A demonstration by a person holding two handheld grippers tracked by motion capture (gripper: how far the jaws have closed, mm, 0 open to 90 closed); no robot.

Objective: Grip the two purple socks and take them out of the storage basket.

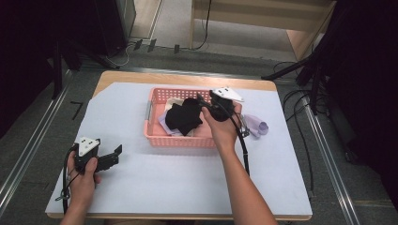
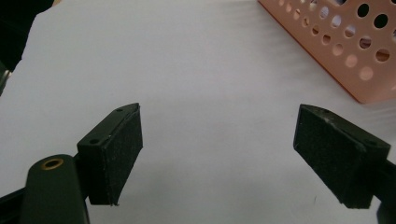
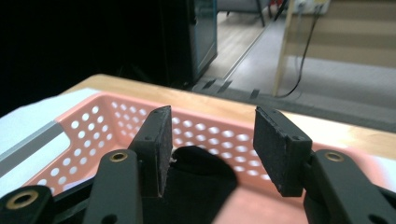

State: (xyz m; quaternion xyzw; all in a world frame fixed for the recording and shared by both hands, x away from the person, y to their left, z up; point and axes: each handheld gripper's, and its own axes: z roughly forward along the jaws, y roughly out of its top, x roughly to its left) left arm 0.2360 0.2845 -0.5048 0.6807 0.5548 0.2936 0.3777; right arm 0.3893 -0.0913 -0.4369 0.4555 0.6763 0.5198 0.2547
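Nearest the high camera, the person's two forearms come in from the bottom edge. The left hand (image 1: 83, 174) holds the left tool (image 1: 112, 157) low over the white sheet-covered surface (image 1: 155, 173), close to the surface's near left corner. Its two black padded jaws stand spread wide apart with nothing between them; in the left gripper view only bare white sheet lies between and ahead of the pads, and a corner of the perforated pink plastic basket (image 2: 343, 44) sits ahead of that tool, to its right, well apart from the jaws.

The right hand (image 1: 220, 126) holds the right tool (image 1: 202, 104) over the pink basket (image 1: 180, 139), at the basket's right end. In the right gripper view its jaws are parted, and a crumpled black cloth (image 3: 201, 177) lies just below and between them; whether either pad touches the cloth cannot be told. The basket's far wall (image 3: 210, 128), dotted with round holes, stands just ahead of the jaws.

From above, the black cloth (image 1: 184, 116) sits heaped in the basket on pale cream and lavender fabrics (image 1: 168, 125), directly left of the right tool. A rolled lavender cloth (image 1: 257, 125) lies on the sheet outside the basket, to the right of the right tool, beside a small metal item too blurred to identify.

No brand, label or readable writing shows on any object.
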